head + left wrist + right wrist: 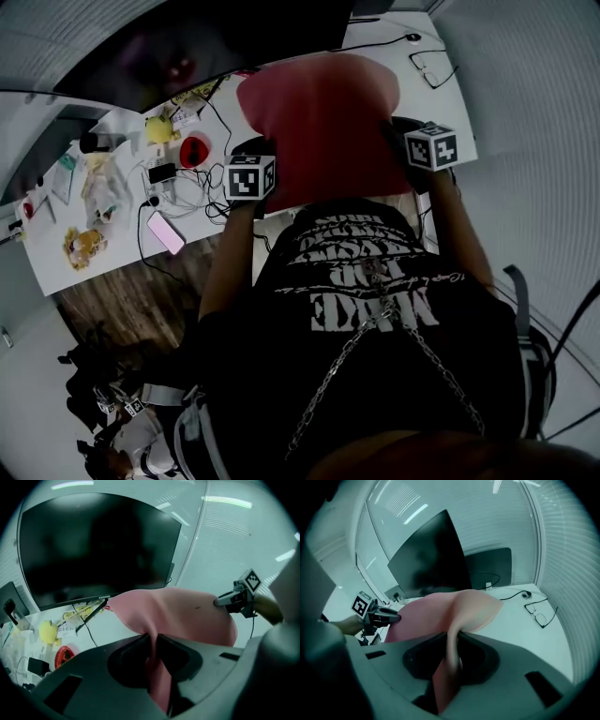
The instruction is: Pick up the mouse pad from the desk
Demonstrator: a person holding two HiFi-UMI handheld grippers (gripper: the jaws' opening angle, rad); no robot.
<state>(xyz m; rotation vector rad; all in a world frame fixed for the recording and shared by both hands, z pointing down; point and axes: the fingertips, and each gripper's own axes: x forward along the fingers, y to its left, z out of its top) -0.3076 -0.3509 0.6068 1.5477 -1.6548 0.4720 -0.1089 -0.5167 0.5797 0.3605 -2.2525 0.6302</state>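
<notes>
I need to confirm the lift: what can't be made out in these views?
1. Desk beneath the pad: head view, the pad covers it, so anything lying there is hidden.
2. Pad's near edge: both gripper views, it runs down out of sight behind the bodies of the left gripper and right gripper.
3. Clutter at the desk's left: head view, too dark and small to name.

A small white brand mark (104,596) sits on the lower bezel of the monitor (93,541), too small to read for certain. Just below the monitor, a paper label (66,629) on the table (107,631) bears dark print that cannot be made out. The person's black shirt (366,300), well in front of the monitor, carries large white block lettering too warped to read.
</notes>
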